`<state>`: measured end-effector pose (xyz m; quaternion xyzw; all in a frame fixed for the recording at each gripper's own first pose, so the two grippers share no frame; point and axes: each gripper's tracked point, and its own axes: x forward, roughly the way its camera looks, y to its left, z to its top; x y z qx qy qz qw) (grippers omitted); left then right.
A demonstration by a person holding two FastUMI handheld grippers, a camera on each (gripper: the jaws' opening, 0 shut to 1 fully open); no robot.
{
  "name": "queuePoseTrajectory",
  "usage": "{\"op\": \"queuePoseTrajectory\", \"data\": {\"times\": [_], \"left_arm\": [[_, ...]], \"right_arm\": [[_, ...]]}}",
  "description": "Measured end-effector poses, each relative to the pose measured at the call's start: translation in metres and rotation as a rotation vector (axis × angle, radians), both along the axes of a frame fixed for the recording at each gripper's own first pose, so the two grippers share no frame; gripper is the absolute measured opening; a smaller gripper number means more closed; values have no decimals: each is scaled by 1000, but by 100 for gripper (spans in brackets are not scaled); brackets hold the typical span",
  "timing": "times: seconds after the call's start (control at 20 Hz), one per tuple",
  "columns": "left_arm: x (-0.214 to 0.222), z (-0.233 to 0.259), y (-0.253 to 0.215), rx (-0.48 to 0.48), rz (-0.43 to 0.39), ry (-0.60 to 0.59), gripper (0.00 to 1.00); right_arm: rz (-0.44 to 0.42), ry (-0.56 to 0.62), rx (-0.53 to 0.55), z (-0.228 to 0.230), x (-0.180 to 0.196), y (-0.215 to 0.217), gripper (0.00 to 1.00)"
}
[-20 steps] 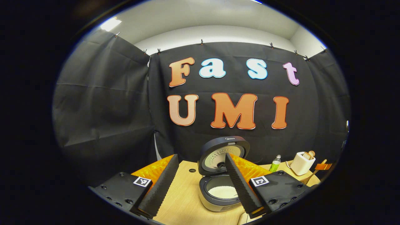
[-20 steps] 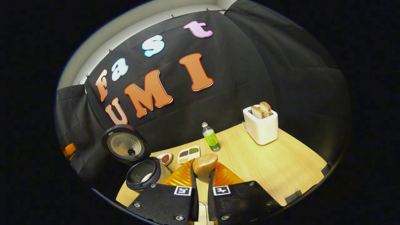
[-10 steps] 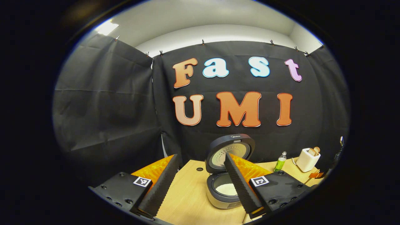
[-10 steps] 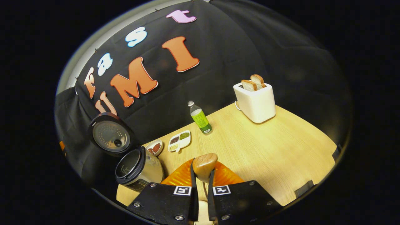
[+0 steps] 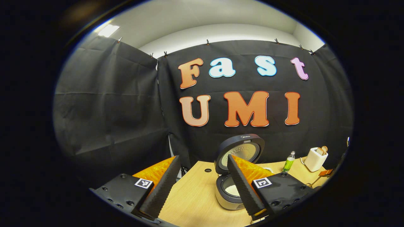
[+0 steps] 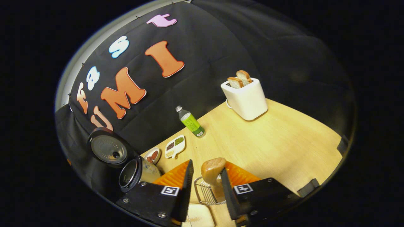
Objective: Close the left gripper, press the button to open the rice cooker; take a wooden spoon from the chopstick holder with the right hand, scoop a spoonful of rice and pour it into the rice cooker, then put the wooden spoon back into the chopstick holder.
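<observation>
1. Starting big with the counter (image 6: 284, 142): carrying the whole setup, with the toaster (image 6: 246, 97) and bottle (image 6: 191, 123) parked well back, out of the working path.
2. Moving to the rice cooker (image 5: 232, 192): standing with the lid tipped up and back, showing white rice down in the pot, so guessing the button press and the pour are already handled. Sitting just beyond the left tongs (image 5: 202, 157), partly hidden behind one finger.
3. Noting those left tongs spread wide, gripping nothing, hanging above the counter's near edge, probably just keeping clear of the action.
4. Checking the right tongs (image 6: 206, 167): fingers parted, not clamping anything, hovering right over the chopstick holder (image 6: 203, 192).
5. Spotting that wire holder low between the two fingers, near the counter's front, well apart from the toaster.
6. Finishing with the wooden spoon (image 6: 213, 167): standing bowl-up in the holder, right between the parted fingers, close to one and clearly off the other. Can't tell about actual contact. Reading this as the put-back step basically done.
</observation>
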<state>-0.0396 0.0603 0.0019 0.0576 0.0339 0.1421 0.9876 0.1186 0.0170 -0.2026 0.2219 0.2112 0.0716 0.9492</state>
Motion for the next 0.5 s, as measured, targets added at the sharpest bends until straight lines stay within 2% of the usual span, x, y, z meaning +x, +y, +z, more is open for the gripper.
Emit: {"op": "queuePoseTrajectory", "data": {"times": [0.1, 0.15, 0.2, 0.3, 0.5], "left_arm": [[3, -1, -4, -3, -10, 1, 98], [5, -3, -6, -5, -14, 3, 98], [6, -3, -8, -10, -19, 4, 98], [10, -3, -14, -21, -29, 1, 97], [21, -3, -24, -30, -36, -1, 98]], "right_arm": [[-24, -6, -29, 10, -2, -13, 66], [-35, -15, -48, 17, -3, -19, 83], [-37, -29, -65, 25, -4, -23, 90], [-43, -66, -115, 47, -8, -32, 94], [-71, -185, -276, 99, -18, -48, 95]]}}
